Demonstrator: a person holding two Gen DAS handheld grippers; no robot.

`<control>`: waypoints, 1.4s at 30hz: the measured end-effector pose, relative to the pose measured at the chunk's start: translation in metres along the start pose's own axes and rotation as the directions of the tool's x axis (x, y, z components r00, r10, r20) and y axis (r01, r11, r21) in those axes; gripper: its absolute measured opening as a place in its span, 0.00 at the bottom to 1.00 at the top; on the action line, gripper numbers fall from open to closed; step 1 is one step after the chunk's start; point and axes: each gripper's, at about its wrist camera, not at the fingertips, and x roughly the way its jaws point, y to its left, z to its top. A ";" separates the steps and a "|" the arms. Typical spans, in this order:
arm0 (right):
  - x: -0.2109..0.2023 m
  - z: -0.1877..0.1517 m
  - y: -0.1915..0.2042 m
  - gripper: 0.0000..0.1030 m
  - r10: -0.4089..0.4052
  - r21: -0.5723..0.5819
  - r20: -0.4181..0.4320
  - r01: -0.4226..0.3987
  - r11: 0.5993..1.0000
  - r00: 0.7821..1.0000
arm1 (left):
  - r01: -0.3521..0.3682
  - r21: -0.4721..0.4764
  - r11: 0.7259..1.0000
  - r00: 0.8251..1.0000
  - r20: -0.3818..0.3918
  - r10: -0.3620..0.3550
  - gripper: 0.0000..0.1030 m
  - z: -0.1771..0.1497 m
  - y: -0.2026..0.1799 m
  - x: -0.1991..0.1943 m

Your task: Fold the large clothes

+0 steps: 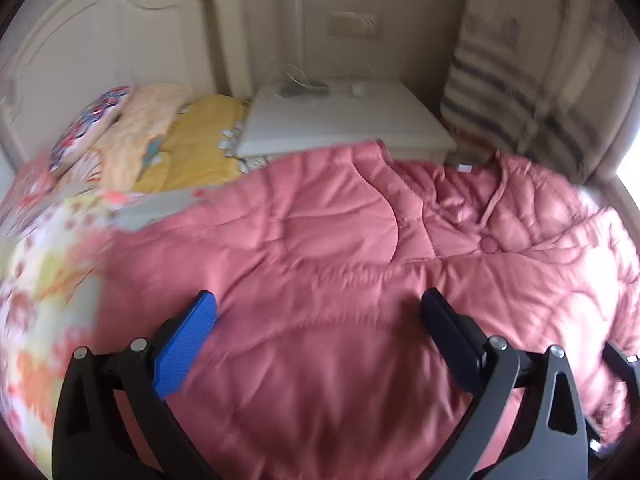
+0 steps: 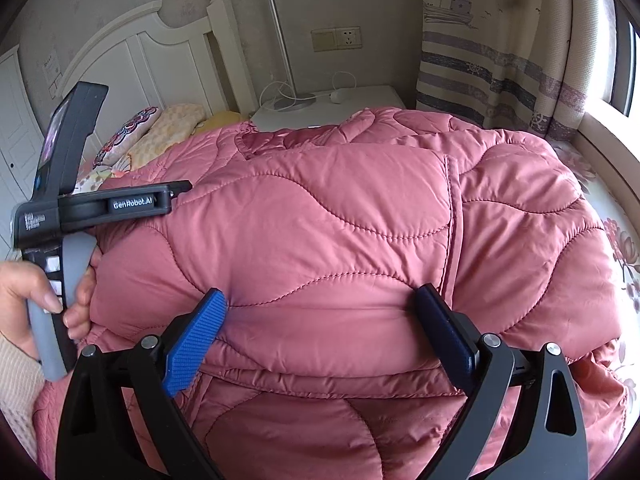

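White headboard [image 2: 132, 64] at the back, a floral pillow [image 1: 90, 124] and yellow blanket [image 1: 200, 140] up by it. Nightstand [image 2: 360, 98] next to the bed has a lamp [image 2: 282, 48] and white cable [image 2: 344, 80]. Wall socket [image 2: 337, 39] above, striped curtain [image 2: 492, 68] by the window.

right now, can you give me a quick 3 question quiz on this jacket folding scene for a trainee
1. True or false: the right gripper is shut on the pink quilted jacket.
2. Multiple choice: what stands behind the jacket next to the headboard? A) a white nightstand B) a blue chair C) a laundry basket
3. Fill in: the left gripper hovers over the jacket with its jaws ____.

Key:
1. False; its jaws are spread wide, pressing into the fabric.
2. A, the white nightstand.
3. open
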 end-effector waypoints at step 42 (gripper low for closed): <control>0.019 0.019 0.013 0.96 -0.143 -0.138 -0.014 0.139 0.981 0.990 | -0.068 -0.018 0.998 0.997 0.042 0.069 0.98 -0.087 0.017 -0.035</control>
